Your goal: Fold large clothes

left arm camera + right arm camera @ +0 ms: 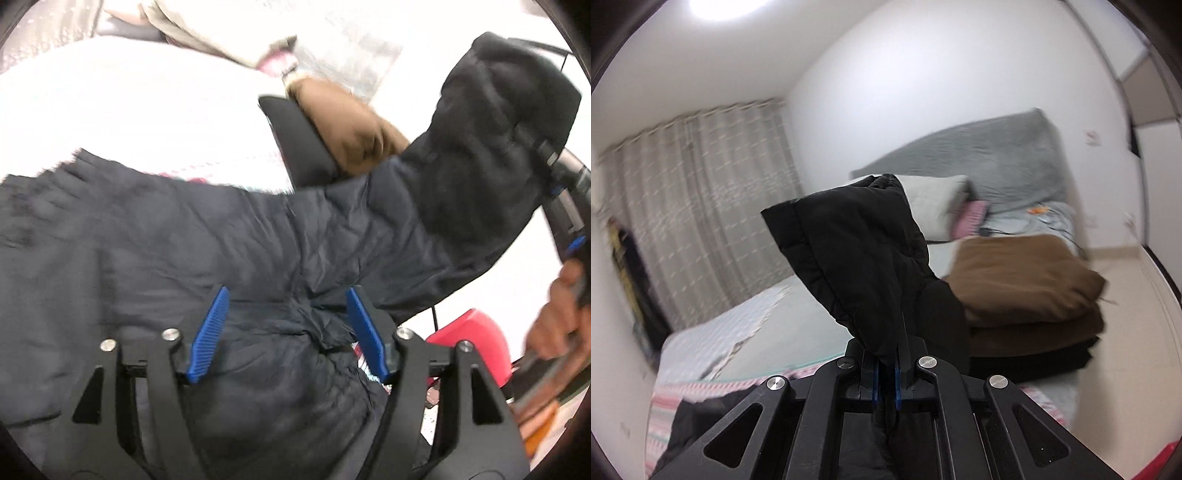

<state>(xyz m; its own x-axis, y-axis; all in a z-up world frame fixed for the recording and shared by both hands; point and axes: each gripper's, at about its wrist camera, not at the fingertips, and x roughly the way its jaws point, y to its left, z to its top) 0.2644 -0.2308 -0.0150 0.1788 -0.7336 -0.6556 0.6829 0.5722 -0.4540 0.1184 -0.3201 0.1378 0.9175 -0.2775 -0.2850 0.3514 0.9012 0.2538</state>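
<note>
A large dark puffer jacket lies spread over the bed in the left wrist view. My left gripper hovers just above its crumpled middle, blue pads wide apart and pressing on nothing, so it is open. One sleeve rises up to the right, toward a person's hand at the frame edge. In the right wrist view my right gripper is shut on that black sleeve. The cuff end stands up above the jaws and hides the fingertips.
A stack of folded brown clothes on a folded black garment sits on the bed's right side, also seen as the brown pile. Pillows and a grey headboard lie beyond. Curtains hang at left. A red object is beside the bed.
</note>
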